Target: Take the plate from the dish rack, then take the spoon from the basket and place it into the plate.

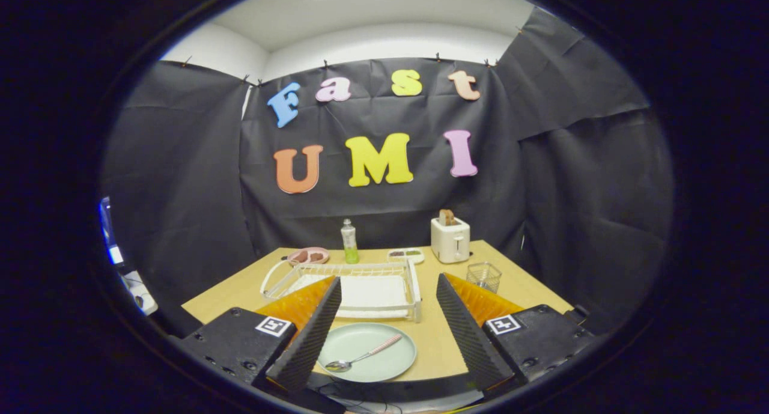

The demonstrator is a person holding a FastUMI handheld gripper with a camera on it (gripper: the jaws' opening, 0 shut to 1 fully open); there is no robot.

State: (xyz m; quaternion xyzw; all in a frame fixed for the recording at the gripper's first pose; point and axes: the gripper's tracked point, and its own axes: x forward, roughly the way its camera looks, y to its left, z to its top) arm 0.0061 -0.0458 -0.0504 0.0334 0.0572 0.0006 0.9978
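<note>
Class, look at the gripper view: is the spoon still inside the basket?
No: the spoon lies in the green plate on the table, between the open gripper fingers.

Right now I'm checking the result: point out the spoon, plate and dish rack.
spoon (363, 357), gripper view, mid-handle.
plate (393, 366), gripper view, bare inner surface, between the open fingers.
dish rack (414, 294), gripper view, side rail.

spoon: shiny metal bowl; plate: smooth matt; table: wood-look; fingers: ribbed, spread apart
</note>
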